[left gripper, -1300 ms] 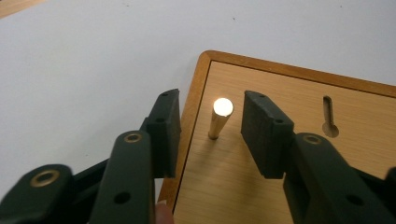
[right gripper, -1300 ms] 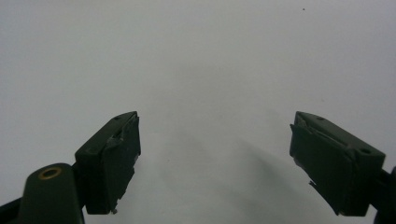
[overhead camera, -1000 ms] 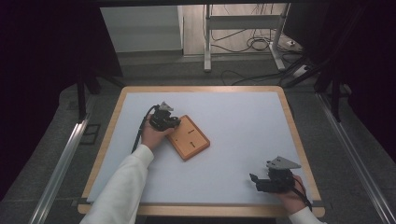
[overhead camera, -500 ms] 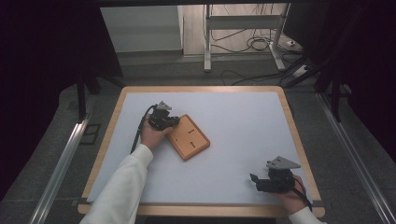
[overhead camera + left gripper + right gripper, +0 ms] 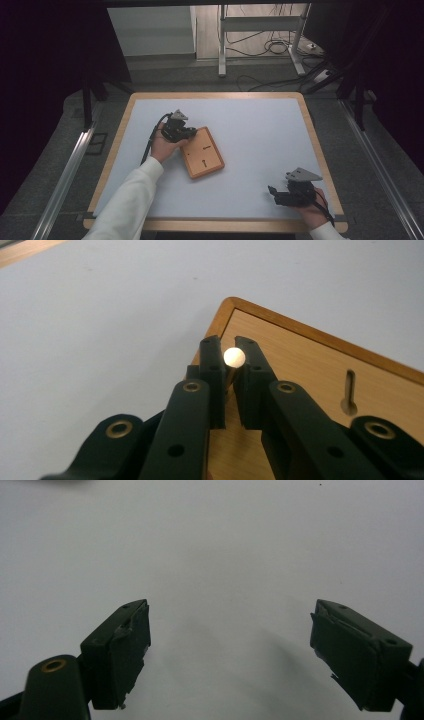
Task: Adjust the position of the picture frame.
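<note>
At board corner: left tongs (image 5: 229, 365) pinch a pale-tipped peg (image 5: 233, 357) over the wooden board (image 5: 202, 153).
Nearest slot (image 5: 349, 391): lies to the tongs' right.
Right tongs (image 5: 230, 655): wide, empty, well apart.

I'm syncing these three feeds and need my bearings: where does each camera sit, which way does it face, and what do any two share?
High view: above the person's side, looking forward and down on the table; forearms, left gripper, right gripper.
Left gripper view: rides the left gripper, looks along its fingers closed on a pale peg at the wooden board's corner.
Right gripper view: rides the right gripper, open over bare table.
Shared: the wooden board, in the high and left gripper views.
</note>
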